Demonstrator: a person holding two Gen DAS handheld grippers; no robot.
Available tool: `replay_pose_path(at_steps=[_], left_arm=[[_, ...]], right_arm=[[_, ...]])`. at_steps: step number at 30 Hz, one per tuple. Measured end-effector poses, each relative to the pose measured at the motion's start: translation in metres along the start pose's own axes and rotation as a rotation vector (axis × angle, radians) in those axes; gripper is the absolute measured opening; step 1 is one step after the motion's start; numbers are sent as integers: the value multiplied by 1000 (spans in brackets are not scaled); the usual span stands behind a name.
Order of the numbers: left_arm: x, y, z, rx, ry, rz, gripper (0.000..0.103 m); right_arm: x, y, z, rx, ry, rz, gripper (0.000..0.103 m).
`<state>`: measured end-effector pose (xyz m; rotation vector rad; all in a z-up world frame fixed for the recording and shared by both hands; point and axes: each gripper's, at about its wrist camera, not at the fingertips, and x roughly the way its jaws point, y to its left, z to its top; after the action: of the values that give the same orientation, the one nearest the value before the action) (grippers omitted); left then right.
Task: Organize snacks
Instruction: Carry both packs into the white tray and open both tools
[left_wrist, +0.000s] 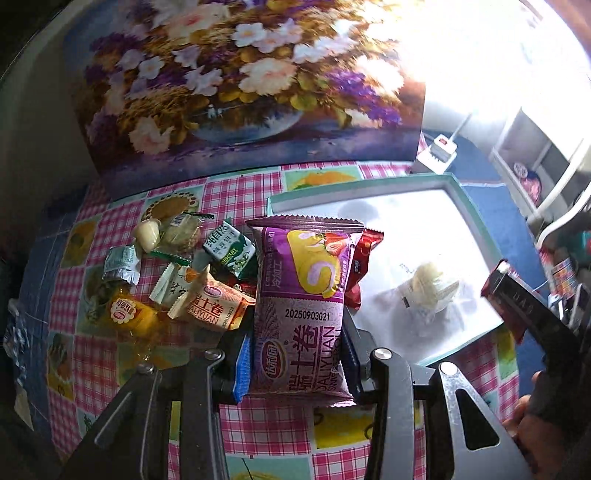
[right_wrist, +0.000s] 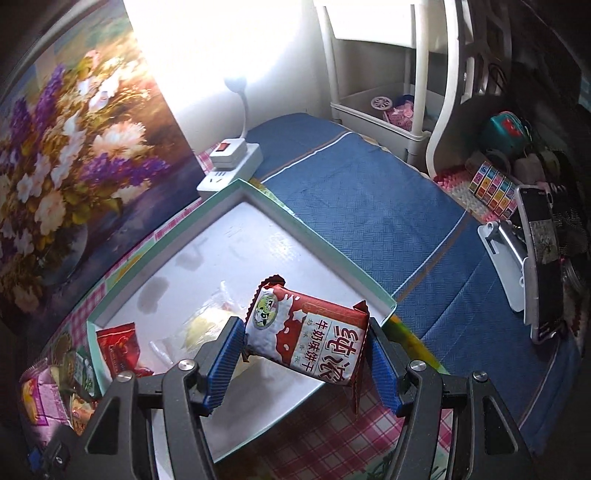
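My left gripper (left_wrist: 295, 354) is shut on a purple Swiss-roll packet (left_wrist: 301, 306) and holds it above the checked tablecloth, at the left edge of the white tray (left_wrist: 461, 206). My right gripper (right_wrist: 306, 354) is shut on a red milk-biscuit packet (right_wrist: 310, 336) and holds it over the tray's (right_wrist: 258, 236) near part. A clear-wrapped pale pastry (left_wrist: 430, 286) lies in the tray; it also shows in the right wrist view (right_wrist: 207, 325). A red packet (left_wrist: 364, 258) leans over the tray's left rim. The right gripper with its red packet shows at the left wrist view's right edge (left_wrist: 517, 299).
Several loose snacks lie left of the tray: an orange roll packet (left_wrist: 216, 304), a green biscuit packet (left_wrist: 231, 247), a yellow jelly cup (left_wrist: 131, 314). A flower painting (left_wrist: 240, 85) stands behind. A power strip (right_wrist: 231, 164), blue cloth (right_wrist: 388, 221), white shelf (right_wrist: 376, 110) and phone (right_wrist: 543, 266) lie right.
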<state>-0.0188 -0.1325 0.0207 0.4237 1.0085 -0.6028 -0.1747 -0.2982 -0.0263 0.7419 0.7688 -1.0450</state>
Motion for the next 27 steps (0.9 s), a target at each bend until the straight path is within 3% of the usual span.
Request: replay_pose_path(at_steps=[13,27], left_arm=[[45,-39,-6,90,97,27,43],[71,-53,-14,147,121,84,43]], right_arm=[[20,-15,12,25,-5,-38,68],[34,-15,12,28,25,0,68]])
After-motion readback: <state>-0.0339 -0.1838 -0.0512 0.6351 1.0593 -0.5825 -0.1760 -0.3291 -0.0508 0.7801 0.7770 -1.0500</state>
